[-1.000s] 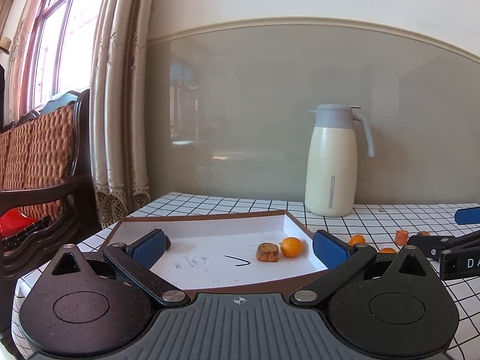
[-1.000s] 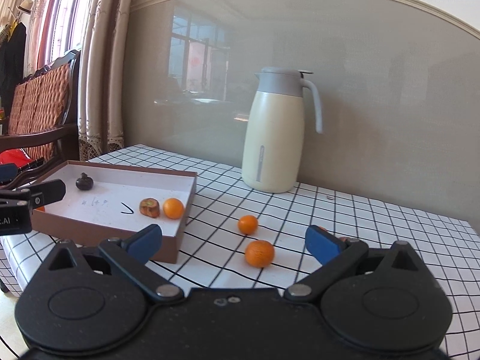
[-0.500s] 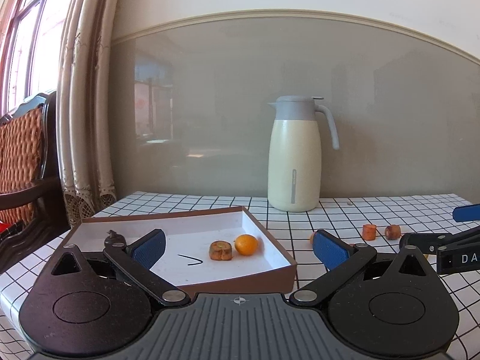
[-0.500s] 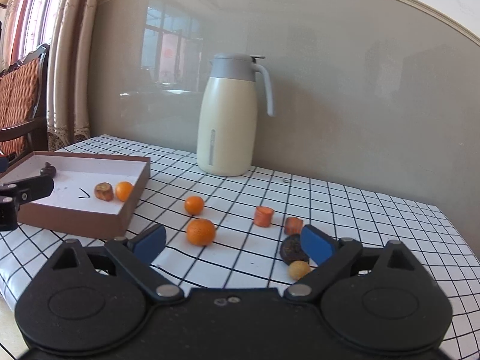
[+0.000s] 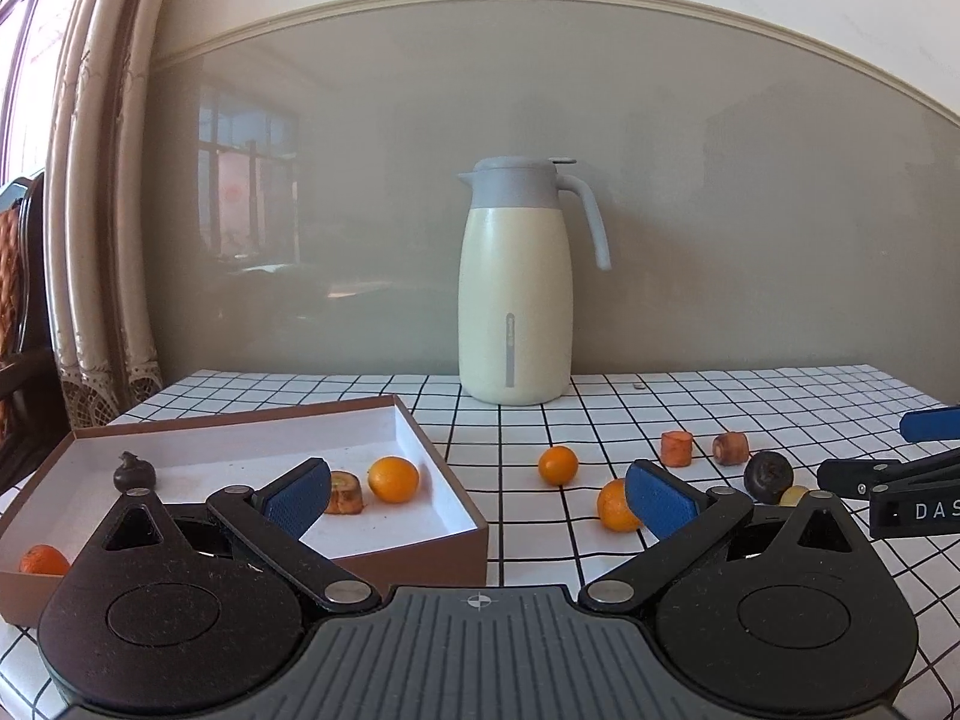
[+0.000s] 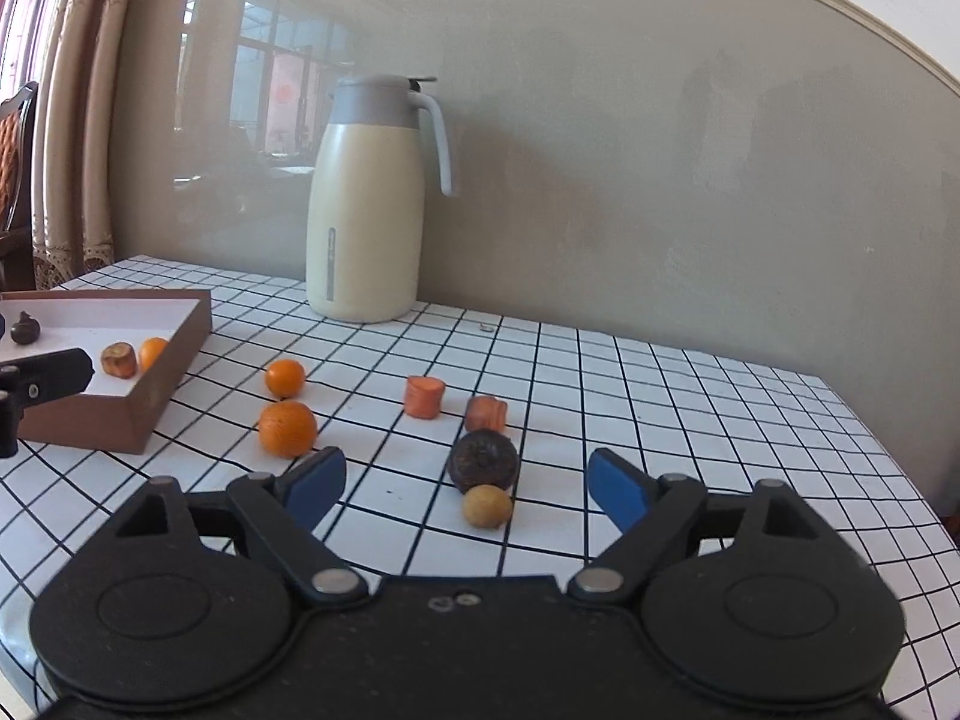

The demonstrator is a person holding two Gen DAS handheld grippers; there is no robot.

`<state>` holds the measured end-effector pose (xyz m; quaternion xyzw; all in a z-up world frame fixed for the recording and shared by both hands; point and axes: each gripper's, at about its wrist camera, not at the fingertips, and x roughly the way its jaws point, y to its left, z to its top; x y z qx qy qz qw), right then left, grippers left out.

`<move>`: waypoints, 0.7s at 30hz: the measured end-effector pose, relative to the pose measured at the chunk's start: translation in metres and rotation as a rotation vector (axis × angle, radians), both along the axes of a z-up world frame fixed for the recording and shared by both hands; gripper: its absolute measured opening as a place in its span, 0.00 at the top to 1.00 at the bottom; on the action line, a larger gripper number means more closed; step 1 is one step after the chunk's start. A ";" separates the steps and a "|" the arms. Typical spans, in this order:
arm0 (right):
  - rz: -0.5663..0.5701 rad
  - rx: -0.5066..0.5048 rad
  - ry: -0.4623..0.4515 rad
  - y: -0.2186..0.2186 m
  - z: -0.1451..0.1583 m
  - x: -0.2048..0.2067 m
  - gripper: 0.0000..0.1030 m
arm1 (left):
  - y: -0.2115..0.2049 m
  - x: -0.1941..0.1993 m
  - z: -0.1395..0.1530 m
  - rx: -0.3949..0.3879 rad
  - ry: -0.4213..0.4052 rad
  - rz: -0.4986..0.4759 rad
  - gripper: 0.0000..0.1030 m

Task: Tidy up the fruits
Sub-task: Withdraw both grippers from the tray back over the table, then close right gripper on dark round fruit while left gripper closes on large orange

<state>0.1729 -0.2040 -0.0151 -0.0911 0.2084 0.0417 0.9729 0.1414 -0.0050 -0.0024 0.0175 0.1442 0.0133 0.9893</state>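
Views: swung rightward off the box (image 5: 420, 546) over the last second, so that the loose fruit on the checked tablecloth (image 6: 660, 396) came into sight.
Right gripper (image 6: 462, 483): jaws wide but closing, narrower than a second ago; nothing pressed between the pads. Small yellow-brown fruit (image 6: 487, 506) lying on the cloth between the fingertips, untouched, with a dark round fruit (image 6: 483, 461) just behind and touching it.
Left gripper (image 5: 477, 498): jaws wide, empty, hanging over the near right corner of the box.
Already in box: dark stemmed fruit (image 5: 134, 473), cut brown piece (image 5: 345, 492), small orange (image 5: 393, 479), another orange (image 5: 42, 561) at the near left corner.
Still on cloth: two oranges (image 6: 285, 377) (image 6: 287, 428) near the box, two carrot-coloured chunks (image 6: 424, 397) (image 6: 486, 414) further right, plus the dark and yellow-brown pair.
Bystander: cream thermos jug (image 6: 366, 204) at the back, well apart from the fruit.
Meaning for task: roughly half sorted; shift and narrowing jaws judged as lining up the next pick, probably the yellow-brown fruit.
Risk: dark fruit nudged or rolled during the pinch.
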 end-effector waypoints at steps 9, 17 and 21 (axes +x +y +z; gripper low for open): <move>-0.007 -0.005 0.018 -0.008 -0.007 0.016 0.28 | -0.023 0.016 -0.007 -0.006 0.020 -0.047 0.00; -0.020 -0.013 0.042 -0.014 -0.015 0.027 0.29 | -0.041 0.034 -0.012 -0.004 0.037 -0.072 0.00; -0.015 -0.018 0.056 -0.015 -0.019 0.032 0.29 | -0.048 0.047 -0.016 0.002 0.056 -0.087 0.00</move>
